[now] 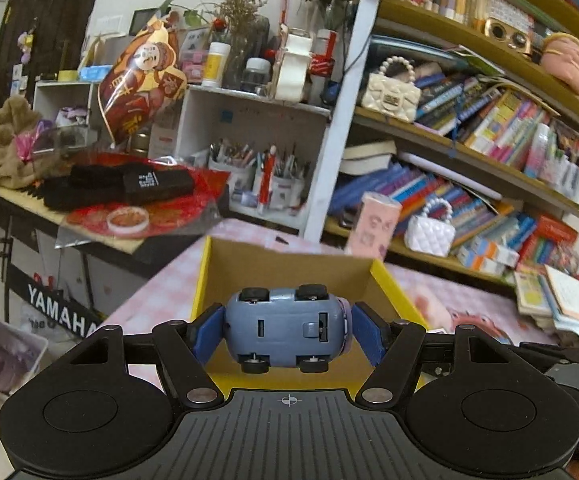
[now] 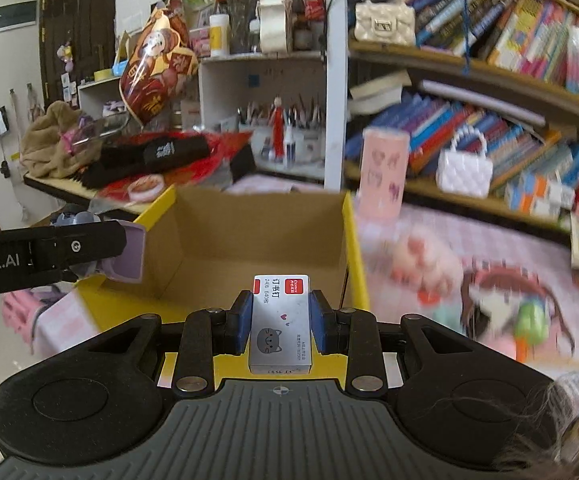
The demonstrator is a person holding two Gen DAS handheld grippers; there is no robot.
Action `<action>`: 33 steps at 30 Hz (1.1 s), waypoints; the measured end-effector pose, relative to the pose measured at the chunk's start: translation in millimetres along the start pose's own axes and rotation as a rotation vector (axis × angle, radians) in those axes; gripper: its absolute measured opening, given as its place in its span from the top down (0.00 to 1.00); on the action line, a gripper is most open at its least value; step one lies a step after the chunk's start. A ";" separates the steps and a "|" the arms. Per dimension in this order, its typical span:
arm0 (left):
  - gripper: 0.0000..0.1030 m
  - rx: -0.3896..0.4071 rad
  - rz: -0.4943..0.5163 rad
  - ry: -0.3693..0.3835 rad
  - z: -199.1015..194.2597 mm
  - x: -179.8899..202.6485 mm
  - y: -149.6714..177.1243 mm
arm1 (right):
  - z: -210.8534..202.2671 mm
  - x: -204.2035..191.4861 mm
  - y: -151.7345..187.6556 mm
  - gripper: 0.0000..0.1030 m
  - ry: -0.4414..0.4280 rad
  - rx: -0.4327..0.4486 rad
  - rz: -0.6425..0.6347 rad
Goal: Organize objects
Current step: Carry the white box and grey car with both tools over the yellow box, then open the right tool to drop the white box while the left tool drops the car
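Note:
My left gripper (image 1: 287, 330) is shut on a blue-grey toy car (image 1: 285, 326), held underside toward the camera over the near edge of a yellow cardboard box (image 1: 399, 292). My right gripper (image 2: 280, 320) is shut on a small grey staples box (image 2: 281, 322) with a cat face, held over the near edge of the same yellow box (image 2: 355, 252). The left gripper (image 2: 89, 246) shows in the right wrist view at the box's left wall, with the toy car (image 2: 69, 218) partly hidden behind it. The box's brown inside looks empty where visible.
The box stands on a pink checked cloth (image 2: 429, 248). A pink tall carton (image 1: 373, 226) stands behind it. White handbags (image 1: 429, 232) and books fill the shelves at right. A cluttered keyboard stand (image 1: 101, 208) is at left.

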State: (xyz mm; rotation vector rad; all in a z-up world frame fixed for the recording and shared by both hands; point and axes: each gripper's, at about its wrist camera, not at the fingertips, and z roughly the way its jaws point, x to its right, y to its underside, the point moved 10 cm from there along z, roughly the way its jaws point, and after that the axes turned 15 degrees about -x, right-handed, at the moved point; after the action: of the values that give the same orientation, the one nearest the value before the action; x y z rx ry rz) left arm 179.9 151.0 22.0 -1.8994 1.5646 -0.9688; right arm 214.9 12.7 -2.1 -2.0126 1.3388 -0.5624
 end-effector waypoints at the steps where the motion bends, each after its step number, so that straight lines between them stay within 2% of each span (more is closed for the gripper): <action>1: 0.33 0.000 -0.007 -0.007 7.1 -0.6 -5.5 | 6.4 2.9 -7.2 0.73 0.002 0.002 -0.012; 4: 0.33 -0.012 -0.024 -0.025 32.3 -3.2 -20.6 | 31.6 9.6 -25.3 0.73 0.012 0.000 -0.069; 9: 0.33 -0.070 -0.033 -0.060 76.1 -3.1 -29.9 | 80.8 12.7 -44.7 0.73 0.023 -0.062 -0.221; 14: 0.33 -0.153 -0.048 -0.101 115.6 -5.5 -26.7 | 122.2 7.3 -50.8 0.73 0.013 -0.150 -0.375; 17: 0.33 -0.191 -0.050 -0.113 131.7 -6.6 -26.6 | 137.8 -2.8 -51.9 0.73 0.005 -0.187 -0.488; 20: 0.33 -0.222 -0.035 -0.142 141.7 -6.6 -28.5 | 152.9 -13.8 -47.3 0.73 -0.014 -0.261 -0.591; 22: 0.33 -0.252 -0.016 -0.167 147.1 -6.6 -29.0 | 160.5 -17.7 -41.7 0.73 -0.024 -0.323 -0.622; 25: 0.33 -0.289 0.032 -0.210 152.4 -4.9 -24.7 | 164.4 -19.8 -37.4 0.73 -0.030 -0.362 -0.644; 31: 0.32 -0.314 0.054 -0.213 155.8 -1.5 -23.6 | 164.9 -21.1 -33.7 0.73 -0.031 -0.384 -0.656; 33: 0.27 -0.301 0.065 -0.197 155.3 0.7 -24.8 | 161.7 -21.0 -35.5 0.68 -0.028 -0.364 -0.649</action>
State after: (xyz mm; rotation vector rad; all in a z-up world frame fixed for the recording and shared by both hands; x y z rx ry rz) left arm 316.1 145.7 -56.7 -2.0560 1.7152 -0.5217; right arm 336.3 86.6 -89.6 -2.7635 0.7836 -0.5929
